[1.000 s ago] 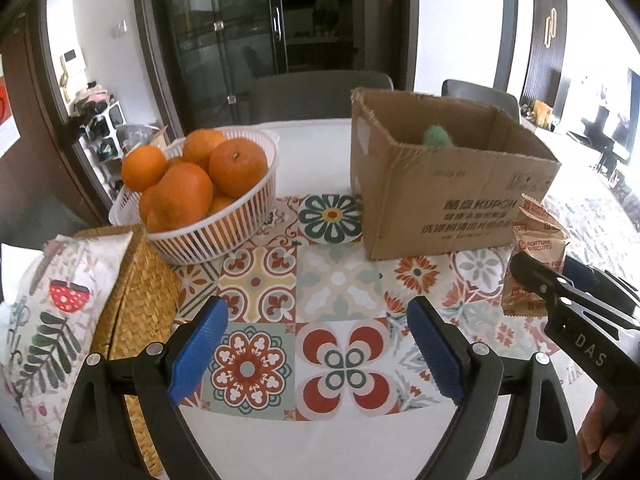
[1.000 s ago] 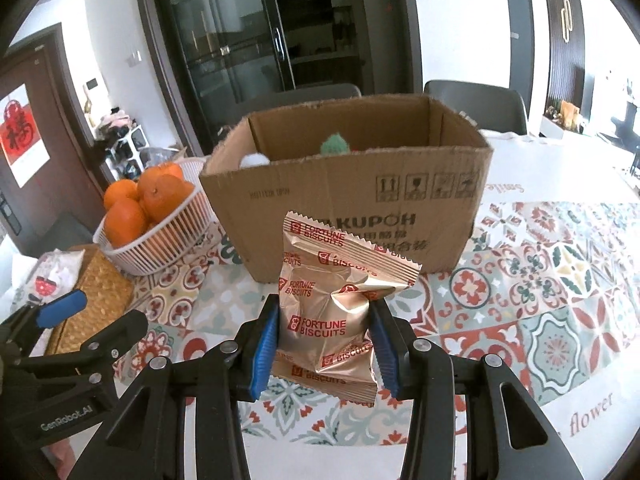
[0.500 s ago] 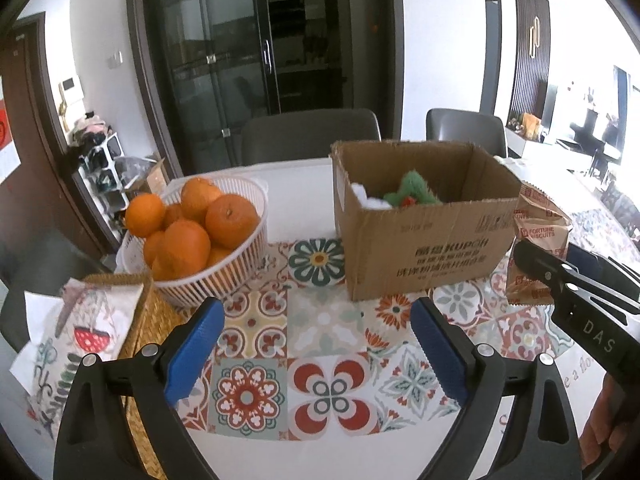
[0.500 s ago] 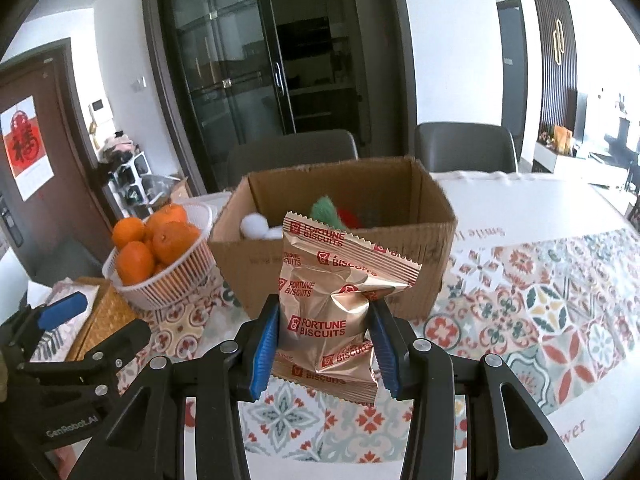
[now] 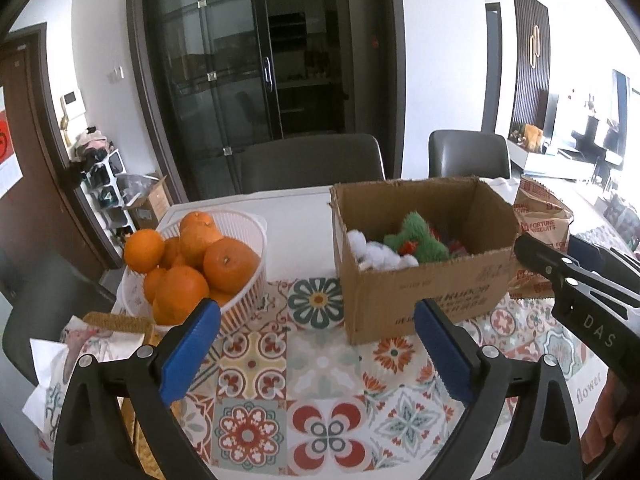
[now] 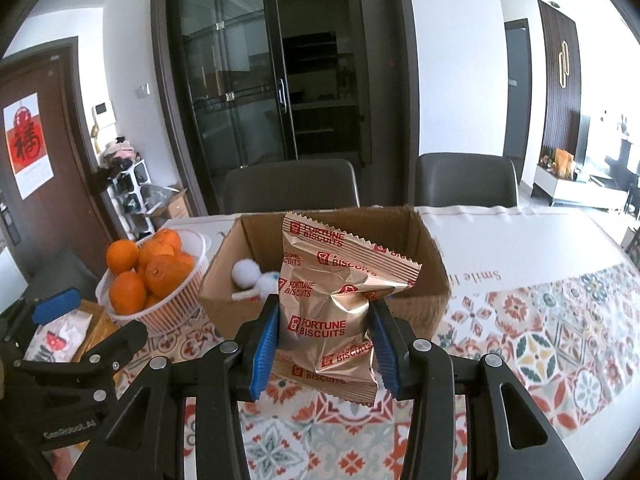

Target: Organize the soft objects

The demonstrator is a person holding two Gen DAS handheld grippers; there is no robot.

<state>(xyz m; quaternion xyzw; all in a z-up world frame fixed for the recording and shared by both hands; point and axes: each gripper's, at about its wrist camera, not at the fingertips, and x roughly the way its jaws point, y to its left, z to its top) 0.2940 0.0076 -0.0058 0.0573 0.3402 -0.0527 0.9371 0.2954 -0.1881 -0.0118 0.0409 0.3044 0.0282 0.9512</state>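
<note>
My right gripper (image 6: 326, 346) is shut on a gold Fortune Biscuits packet (image 6: 324, 308) and holds it up in front of an open cardboard box (image 6: 430, 298). The packet (image 5: 542, 224) shows at the box's right side in the left wrist view. The box (image 5: 420, 300) stands on the patterned tablecloth and holds a green plush toy (image 5: 416, 236) and a white plush toy (image 5: 376, 254). The white toy (image 6: 250, 274) also shows in the right wrist view. My left gripper (image 5: 316, 352) is open and empty, left of and nearer than the box.
A white basket of oranges (image 5: 240, 296) stands left of the box. A woven tray with a printed cloth (image 5: 92, 344) lies at the near left. Two dark chairs (image 5: 312, 164) stand behind the table. The right gripper (image 5: 580, 292) is at the right edge.
Both grippers have risen, so I now see down into the box. The right gripper has carried the packet closer to the box's rim.
</note>
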